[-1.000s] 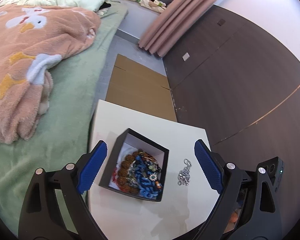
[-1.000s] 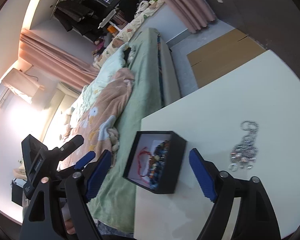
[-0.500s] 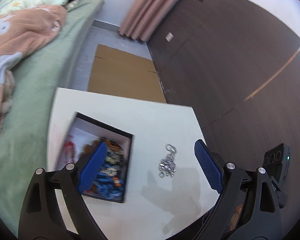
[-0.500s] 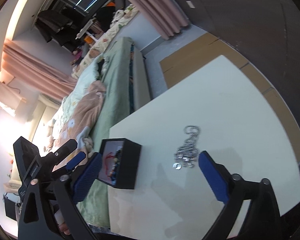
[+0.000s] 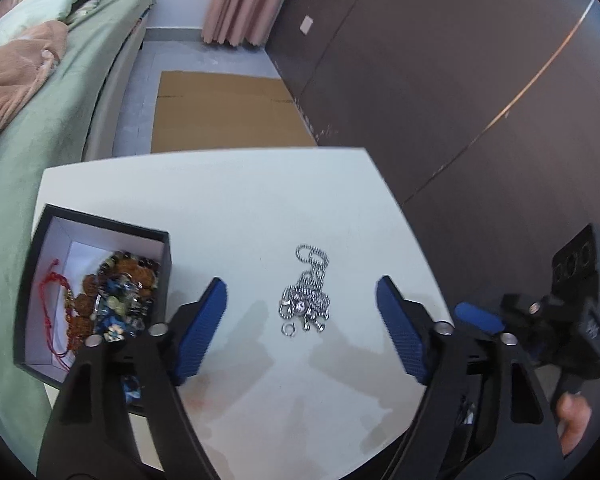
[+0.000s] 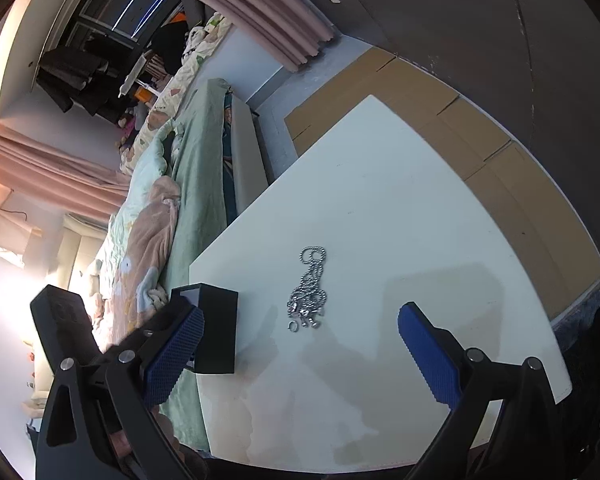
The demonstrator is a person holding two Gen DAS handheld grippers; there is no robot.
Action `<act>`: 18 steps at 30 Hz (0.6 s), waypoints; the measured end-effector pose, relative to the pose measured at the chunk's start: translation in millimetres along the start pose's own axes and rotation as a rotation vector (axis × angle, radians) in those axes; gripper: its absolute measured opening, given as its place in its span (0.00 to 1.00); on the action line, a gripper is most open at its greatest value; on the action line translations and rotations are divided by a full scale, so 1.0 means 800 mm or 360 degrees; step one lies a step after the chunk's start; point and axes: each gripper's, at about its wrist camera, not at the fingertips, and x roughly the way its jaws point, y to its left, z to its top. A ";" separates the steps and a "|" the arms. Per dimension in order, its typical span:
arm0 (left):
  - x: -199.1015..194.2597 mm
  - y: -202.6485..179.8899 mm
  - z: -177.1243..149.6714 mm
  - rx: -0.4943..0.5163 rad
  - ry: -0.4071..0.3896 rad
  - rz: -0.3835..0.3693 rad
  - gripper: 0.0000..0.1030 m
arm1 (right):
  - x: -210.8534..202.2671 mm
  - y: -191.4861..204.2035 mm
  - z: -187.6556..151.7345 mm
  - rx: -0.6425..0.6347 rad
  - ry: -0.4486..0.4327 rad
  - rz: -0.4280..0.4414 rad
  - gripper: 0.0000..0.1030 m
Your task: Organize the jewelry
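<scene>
White table (image 5: 260, 200), green bed (image 5: 40, 152), pink curtains (image 5: 244, 0), dark wall (image 5: 440, 60).

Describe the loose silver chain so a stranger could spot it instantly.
Start at the white table beside the green bed. A black open box of mixed beaded jewelry sits at its bed-side edge; apart from it, mid-table, lies the silver ball-chain necklace. It alone is bunched on bare tabletop, all metal, colourless.

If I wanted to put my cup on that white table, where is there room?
The far half of the table, beyond the silver chain, lies bare, as does the near edge. The left side is crowded by the black box full of jewelry.
</scene>
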 end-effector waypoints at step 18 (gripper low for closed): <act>0.082 -0.026 -0.043 0.0242 0.0300 0.0219 0.46 | 0.006 -0.016 0.009 -0.0039 0.0028 -0.0146 0.93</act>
